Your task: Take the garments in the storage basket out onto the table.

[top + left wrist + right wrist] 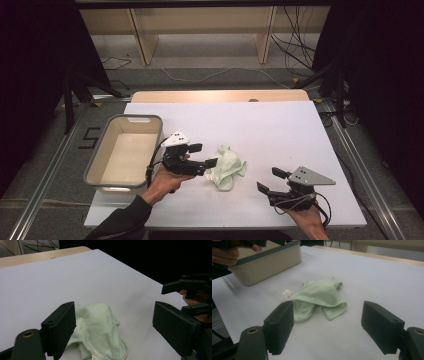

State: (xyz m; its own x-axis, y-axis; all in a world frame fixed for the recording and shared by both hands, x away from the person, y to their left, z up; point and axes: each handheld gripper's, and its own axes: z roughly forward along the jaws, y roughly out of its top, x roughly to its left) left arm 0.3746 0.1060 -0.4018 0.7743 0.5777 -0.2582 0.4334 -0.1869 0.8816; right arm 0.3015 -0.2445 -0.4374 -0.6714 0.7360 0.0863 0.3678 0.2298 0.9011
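- High view: left gripper [204, 155] sits just left of a crumpled pale green cloth [227, 167], jaws apart, tips right at the cloth edge; can't tell touching or not from here.
- High view: right gripper [270, 181] is well to the right of the cloth and nearer the person, jaws apart, nothing between them, pointing back toward the cloth.
- High view: beige bin [95, 167] with grey rim stands behind the left gripper, on its far side from the cloth; inside looks bare.
- High view: both grippers, cloth and bin are on a white table [280, 125]; forearm in a dark sleeve [122, 220] holds the left gripper.
- Left gripper view: own jaws wide apart; cloth [100, 330] lies low between them, bunched close against the left-hand jaw, not clamped. Right-hand jaw is clear of it.
- Left gripper view: other gripper [190, 296] appears beyond the right-hand jaw, near the table edge, fingers [186, 292] behind it.
- Right gripper view: own jaws wide apart, cloth [322, 296] ahead of the tips, not between them, apart from both.
- Right gripper view: small white tag [288, 293] on the cloth's left side, a detail too small to read from above.
- Right gripper view: bin [269, 263] beyond the cloth to the left; a hand [227, 255] at the top left corner.
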